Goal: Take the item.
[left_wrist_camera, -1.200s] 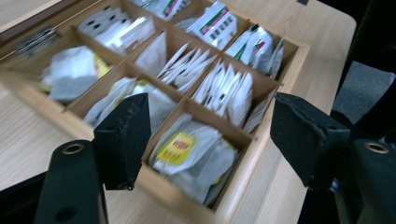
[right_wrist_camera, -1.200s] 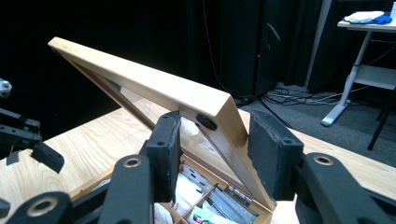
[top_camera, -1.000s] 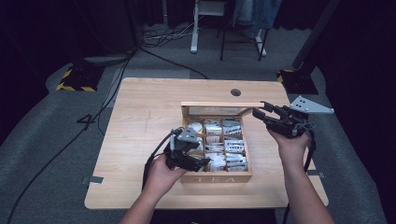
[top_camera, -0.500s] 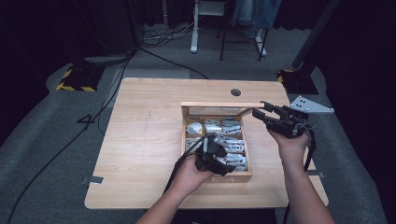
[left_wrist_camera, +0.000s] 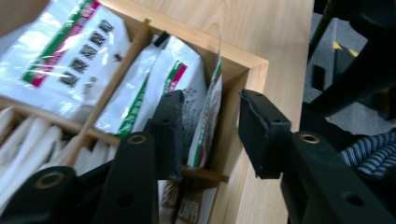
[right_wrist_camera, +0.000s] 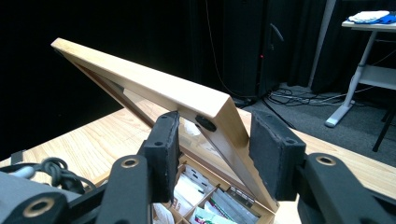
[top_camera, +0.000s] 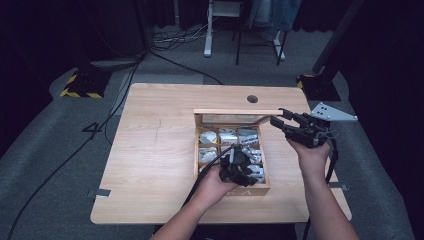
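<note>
one desk point(top_camera: 150, 165) of pale wood, centre of the high view; one wooden box point(top_camera: 265, 172) on it, right of centre, with one lid point(top_camera: 235, 112) raised along its upper edge; the box's compartments look like six, two across and three down, though the lower ones are partly covered; white sachets point(top_camera: 227, 136) fill them, too many and too overlapped to count; two grippers, the left gripper point(top_camera: 239, 167) low over the box and the right gripper point(top_camera: 280, 119) at the lid's right end; two jaws on each; two forearms entering from the bottom edge.
</note>
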### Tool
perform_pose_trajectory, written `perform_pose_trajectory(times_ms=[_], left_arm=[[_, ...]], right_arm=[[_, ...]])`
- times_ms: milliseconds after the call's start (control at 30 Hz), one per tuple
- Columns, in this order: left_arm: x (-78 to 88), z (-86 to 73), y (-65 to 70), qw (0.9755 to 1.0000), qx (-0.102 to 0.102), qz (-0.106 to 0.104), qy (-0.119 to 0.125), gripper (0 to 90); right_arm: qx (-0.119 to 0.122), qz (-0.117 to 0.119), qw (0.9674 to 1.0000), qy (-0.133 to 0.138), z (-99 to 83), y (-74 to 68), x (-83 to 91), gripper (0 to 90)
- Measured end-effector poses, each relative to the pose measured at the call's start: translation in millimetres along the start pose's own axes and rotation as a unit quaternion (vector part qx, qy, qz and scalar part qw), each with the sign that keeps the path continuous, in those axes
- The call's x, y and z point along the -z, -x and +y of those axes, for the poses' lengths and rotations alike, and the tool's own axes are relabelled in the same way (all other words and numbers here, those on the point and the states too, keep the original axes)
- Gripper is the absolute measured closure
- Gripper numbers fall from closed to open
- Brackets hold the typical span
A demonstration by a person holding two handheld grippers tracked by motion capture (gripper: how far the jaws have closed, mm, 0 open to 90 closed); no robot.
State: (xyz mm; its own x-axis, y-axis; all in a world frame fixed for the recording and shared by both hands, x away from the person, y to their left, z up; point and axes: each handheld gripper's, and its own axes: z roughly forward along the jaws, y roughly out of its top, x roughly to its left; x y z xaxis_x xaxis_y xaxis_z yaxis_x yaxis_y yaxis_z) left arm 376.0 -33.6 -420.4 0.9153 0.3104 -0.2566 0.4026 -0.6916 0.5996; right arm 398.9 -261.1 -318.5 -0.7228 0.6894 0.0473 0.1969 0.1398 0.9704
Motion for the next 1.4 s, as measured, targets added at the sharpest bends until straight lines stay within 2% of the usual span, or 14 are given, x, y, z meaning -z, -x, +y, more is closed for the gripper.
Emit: perform_pose_trajectory(times_ms=[33,100,267,300,367,500,567,633,700,867,967,1100,1167,1400], left_arm=[[-0.6,1.6,-1.8,1.0000,0.004,-0.005,-0.002,65.8],[-2.1,3.1,-2.4,0.9999,0.002,0.005,-0.010,70.1],[-5.7,4.4,-3.4,0.9998,0.002,0.003,-0.018,76.2],[-8.4,4.9,-4.5,0.9997,0.002,0.004,-0.026,76.3],[-12.2,4.9,-6.8,0.9993,0.006,-0.003,-0.037,76.4],[-13.2,5.9,-10.8,0.9988,0.014,-0.020,-0.043,78.1],[-14.4,7.8,-10.4,0.9983,0.004,-0.023,-0.053,80.8],[-14.2,8.2,-7.9,0.9984,-0.004,-0.018,-0.053,83.6],[-12.9,7.7,-8.0,0.9987,-0.006,-0.024,-0.045,87.3],[-3.5,7.8,-7.7,0.9995,-0.004,-0.023,-0.023,88.8],[9.7,12.5,-2.5,0.9997,-0.019,-0.013,-0.005,89.2],[21.2,16.5,0.0,0.9995,-0.030,-0.013,0.006,89.3],[24.6,17.7,0.3,0.9994,-0.028,-0.018,0.009,89.3],[36.6,20.1,1.6,0.9989,-0.032,-0.019,0.029,89.2]], right_arm=[[0.000,0.000,1.0000,0.000,0.0,0.1,0.0,53.1],[0.000,0.000,1.0000,0.000,0.0,0.0,-0.1,53.1],[0.001,0.001,1.0000,0.000,0.0,0.3,-0.1,53.1],[0.001,0.001,1.0000,0.000,0.0,0.4,-0.2,53.1],[0.001,0.001,1.0000,0.001,0.0,0.4,-0.2,53.1],[0.002,0.002,1.0000,0.000,0.0,0.7,-0.2,53.0],[0.001,0.002,1.0000,-0.001,-0.2,0.9,-0.5,52.9],[0.001,0.001,1.0000,-0.001,-0.2,0.8,-0.6,52.9],[0.002,0.001,1.0000,-0.001,-0.2,0.9,-0.5,52.9],[0.001,0.002,1.0000,-0.001,-0.5,0.8,-0.3,52.8],[0.000,0.004,1.0000,0.000,-0.6,1.5,-0.6,52.9],[-0.001,0.005,1.0000,0.000,-0.6,1.8,-0.7,52.9],[-0.002,0.007,1.0000,-0.001,-0.5,2.2,-0.6,52.9],[-0.004,0.009,1.0000,-0.001,-0.7,2.8,-1.0,52.7]])
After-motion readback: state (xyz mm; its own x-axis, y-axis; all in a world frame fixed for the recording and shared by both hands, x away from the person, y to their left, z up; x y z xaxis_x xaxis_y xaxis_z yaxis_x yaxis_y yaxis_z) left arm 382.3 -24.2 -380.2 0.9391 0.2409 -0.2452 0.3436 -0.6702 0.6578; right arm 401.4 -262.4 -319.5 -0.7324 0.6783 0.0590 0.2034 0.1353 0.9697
